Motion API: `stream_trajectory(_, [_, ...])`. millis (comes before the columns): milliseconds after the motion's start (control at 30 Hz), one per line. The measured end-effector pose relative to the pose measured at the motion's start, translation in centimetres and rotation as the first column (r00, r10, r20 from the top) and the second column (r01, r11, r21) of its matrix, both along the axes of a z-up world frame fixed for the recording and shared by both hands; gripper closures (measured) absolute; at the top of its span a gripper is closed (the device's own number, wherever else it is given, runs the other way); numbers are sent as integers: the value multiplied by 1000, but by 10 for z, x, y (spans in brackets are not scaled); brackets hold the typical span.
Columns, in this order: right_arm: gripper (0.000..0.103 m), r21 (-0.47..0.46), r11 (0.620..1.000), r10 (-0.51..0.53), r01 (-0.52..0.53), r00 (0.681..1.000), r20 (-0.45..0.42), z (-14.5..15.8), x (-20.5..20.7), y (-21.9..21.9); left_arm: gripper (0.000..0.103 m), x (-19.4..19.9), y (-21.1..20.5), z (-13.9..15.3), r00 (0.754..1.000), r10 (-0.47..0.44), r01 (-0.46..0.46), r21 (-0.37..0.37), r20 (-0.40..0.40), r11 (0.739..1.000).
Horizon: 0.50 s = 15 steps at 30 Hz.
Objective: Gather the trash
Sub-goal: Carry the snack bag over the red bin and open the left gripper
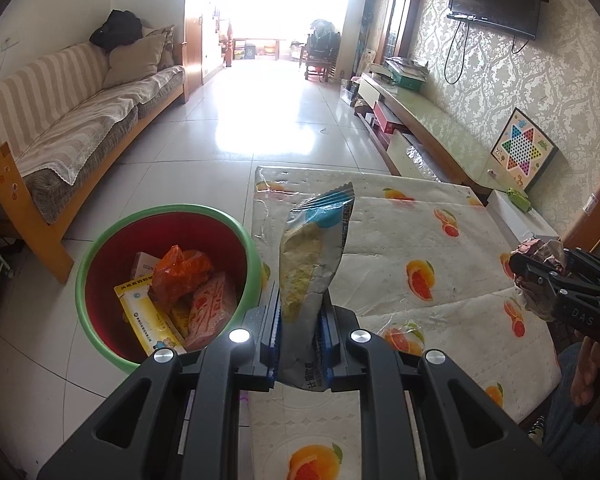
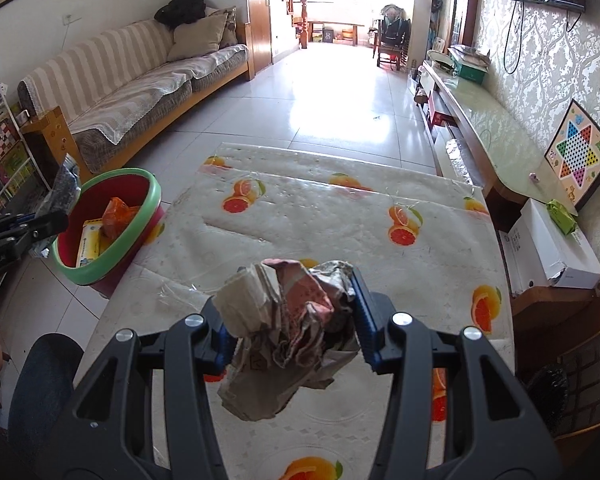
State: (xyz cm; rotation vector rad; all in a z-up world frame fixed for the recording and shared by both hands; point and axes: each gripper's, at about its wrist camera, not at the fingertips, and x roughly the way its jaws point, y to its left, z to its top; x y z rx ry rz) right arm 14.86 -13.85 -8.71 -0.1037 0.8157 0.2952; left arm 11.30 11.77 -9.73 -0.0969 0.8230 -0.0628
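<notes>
Green-rimmed, the red trash bin (image 1: 168, 280) stands on the tiled floor (image 1: 204, 168) just left of the tabletop (image 1: 440, 232), whose cloth is printed with orange slices. Inside it lie an orange plastic bag (image 1: 180, 274), a yellow box (image 1: 148, 316) and a pink packet (image 1: 211, 312). The left claw (image 1: 298, 320) is clamped on a grey and blue snack wrapper (image 1: 312, 264), which stands upright between its pads above the tabletop's left edge, beside the bin. The right claw (image 2: 290, 320) grips a crumpled wad of paper (image 2: 288, 328) over the near middle of the tabletop, pads pressing both sides. A striped sofa (image 1: 72, 112) lines the far left wall.
</notes>
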Motion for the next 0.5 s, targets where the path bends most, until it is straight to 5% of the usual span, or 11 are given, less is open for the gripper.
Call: stream_trajectory(500, [56, -14, 994, 108, -107, 993, 48, 21, -24, 66, 90, -12, 58, -15, 994, 106, -106, -14, -2, 994])
